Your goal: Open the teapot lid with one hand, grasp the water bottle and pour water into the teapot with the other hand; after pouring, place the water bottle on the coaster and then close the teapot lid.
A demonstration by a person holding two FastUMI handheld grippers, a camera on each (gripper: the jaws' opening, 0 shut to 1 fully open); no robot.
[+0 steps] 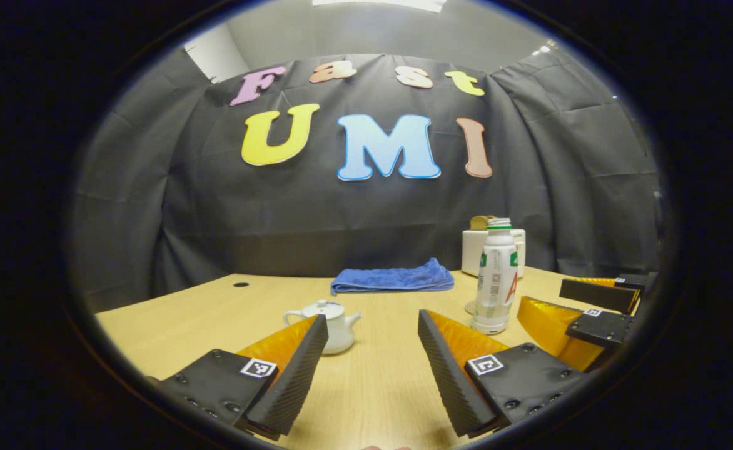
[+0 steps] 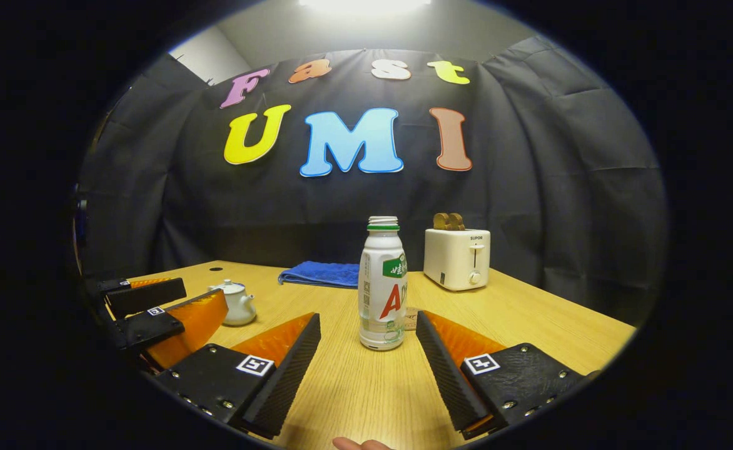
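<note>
Both claws are held wide open and empty: the left claw (image 1: 373,350) is aimed past the teapot (image 1: 332,325) at 11 o'clock, the right claw (image 2: 368,353) at the water bottle (image 2: 383,287) at 12 o'clock on the tabletop (image 2: 529,312). The lid is seen closed. The tall, uncapped bottle could be tipped and spilled if it were nudged by one finger before the other.

Recording booth: black cloth wall (image 2: 529,206), wooden table (image 2: 516,312), toaster (image 2: 457,258), towel (image 1: 393,278).

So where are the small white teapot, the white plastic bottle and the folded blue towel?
small white teapot (image 1: 335,325), left gripper view, on its body.
white plastic bottle (image 2: 382,294), right gripper view, on its label.
folded blue towel (image 1: 393,277), left gripper view, on its top fold.
</note>
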